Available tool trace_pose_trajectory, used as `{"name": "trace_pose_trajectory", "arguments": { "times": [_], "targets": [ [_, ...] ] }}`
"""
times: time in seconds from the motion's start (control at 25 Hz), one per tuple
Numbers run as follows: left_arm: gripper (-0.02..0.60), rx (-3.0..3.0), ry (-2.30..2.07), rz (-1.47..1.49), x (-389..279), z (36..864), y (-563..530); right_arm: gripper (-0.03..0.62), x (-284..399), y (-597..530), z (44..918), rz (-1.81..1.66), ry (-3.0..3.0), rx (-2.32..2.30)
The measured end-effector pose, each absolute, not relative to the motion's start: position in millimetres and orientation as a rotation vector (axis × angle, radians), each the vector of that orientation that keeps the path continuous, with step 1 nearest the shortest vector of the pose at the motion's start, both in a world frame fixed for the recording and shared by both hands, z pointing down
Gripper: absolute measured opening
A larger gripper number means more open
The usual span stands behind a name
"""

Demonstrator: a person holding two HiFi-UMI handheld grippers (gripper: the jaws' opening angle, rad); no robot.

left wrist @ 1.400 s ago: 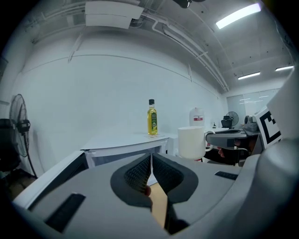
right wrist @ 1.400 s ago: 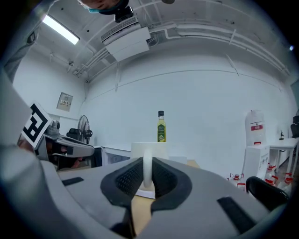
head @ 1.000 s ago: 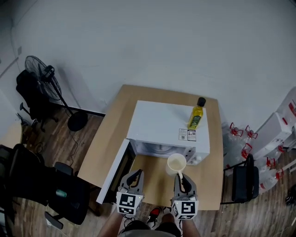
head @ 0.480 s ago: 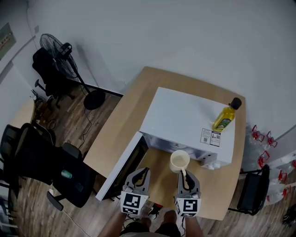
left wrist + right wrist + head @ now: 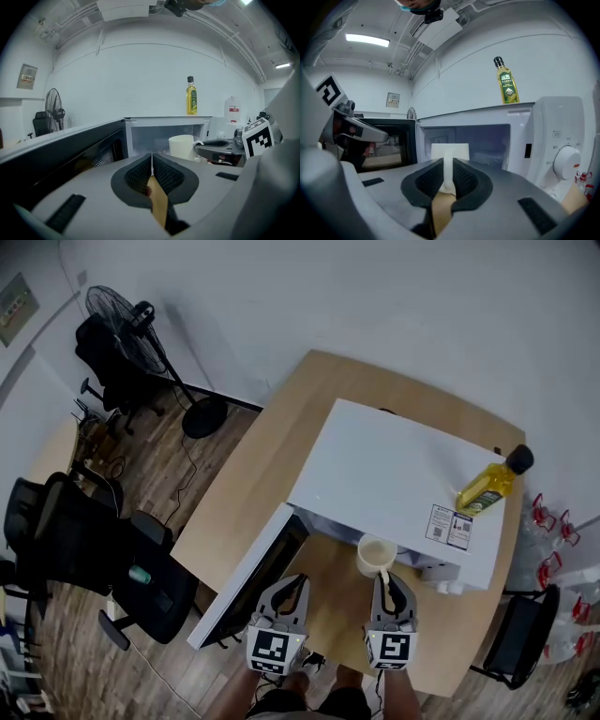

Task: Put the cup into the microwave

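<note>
Head view: the right gripper (image 5: 391,589) had the cup (image 5: 375,555) by its handle, right at the mouth of the open microwave (image 5: 394,479) and not yet inside. The left gripper (image 5: 286,592) hung alongside, near the swung-out door (image 5: 248,573). Both were over the wood-toned table (image 5: 272,465). Left gripper view: its jaws were pressed together on nothing. The cup showed as a plain, pale cylinder in front of the cavity. Right gripper view: the jaws were clamped on the thin white handle (image 5: 448,173), with the cup body square ahead. That was the worry, since a grip on the handle alone could let the cup swivel or droop. Its rim might then clip the edge of the opening on the way in. A hard bump could also rock the bottle (image 5: 506,86) standing on top. The idle left gripper sat close enough to nudge the door. The microwave was a smooth white box with a round dial (image 5: 567,163). The door was dark, with a meshed window. The pads were black and finely dimpled. The bottle was slim and yellow, with a dark cap.
</note>
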State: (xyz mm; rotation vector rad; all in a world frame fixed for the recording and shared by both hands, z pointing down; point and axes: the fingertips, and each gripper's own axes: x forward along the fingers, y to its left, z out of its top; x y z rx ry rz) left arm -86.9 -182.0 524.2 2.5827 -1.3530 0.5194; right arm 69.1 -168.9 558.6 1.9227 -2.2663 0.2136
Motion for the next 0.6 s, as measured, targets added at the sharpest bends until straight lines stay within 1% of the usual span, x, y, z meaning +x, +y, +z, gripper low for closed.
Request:
{"name": "trace_pose_trajectory", "arguments": {
  "times": [0.4, 0.6],
  "targets": [
    [0.032, 2.516, -1.394, 0.523, -83.2, 543.8, -200.0, 0.046, 68.8, -203.4, 582.5, 0.243, -2.308, 1.884],
    [0.032, 2.492, -1.391, 0.542, -80.1, 554.6, -202.8, 0.046, 65.9, -216.7, 587.5, 0.206, -2.327, 1.865]
  ]
}}
